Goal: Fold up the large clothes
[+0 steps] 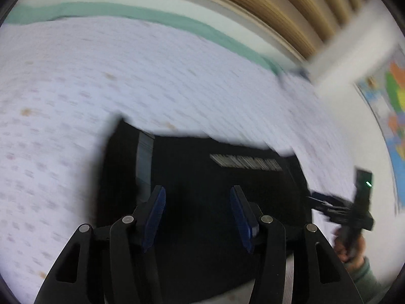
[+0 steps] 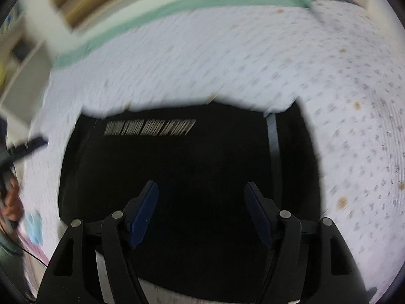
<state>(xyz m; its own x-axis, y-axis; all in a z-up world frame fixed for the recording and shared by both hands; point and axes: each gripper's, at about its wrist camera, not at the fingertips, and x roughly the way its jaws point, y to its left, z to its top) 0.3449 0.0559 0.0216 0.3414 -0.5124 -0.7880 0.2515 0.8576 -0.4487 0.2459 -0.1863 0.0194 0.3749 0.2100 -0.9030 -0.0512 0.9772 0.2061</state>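
Item: black garment [image 1: 202, 177], folded into a compact, roughly rectangular bundle; lay flat on a white bedsheet [image 1: 76, 88] printed with small grey motifs and a few brownish spots; a line of pale lettering [image 1: 246, 163] ran across its upper face, too blurred to read; a grey strip [image 1: 144, 157] stood along one edge, at the left in the left wrist view and at the right in the right wrist view.

Item: left gripper [image 1: 197, 217]; black frame, blue pads; jaws stood apart with nothing pressed between them, the garment lying beneath the fingertips; whether the pads touched the cloth could not be told.

Item: right gripper [image 2: 201, 212]; same make; jaws spread likewise, released, nothing clamped; it hung over the near half of the garment; seen also from the left wrist view at the right side, beside the garment's edge, carried by a hand [image 1: 351, 250] in a grey-green sleeve [image 1: 367, 278].

Item: surroundings; a green band [image 1: 157, 16] bordered the far side of the sheet; behind it, brown and cream vertical slats [image 1: 291, 7]; a white beam or post [image 1: 354, 55] at the right of the left wrist view; a coloured map-like poster [image 1: 395, 96] on the wall at far right; both views smeared by motion blur.
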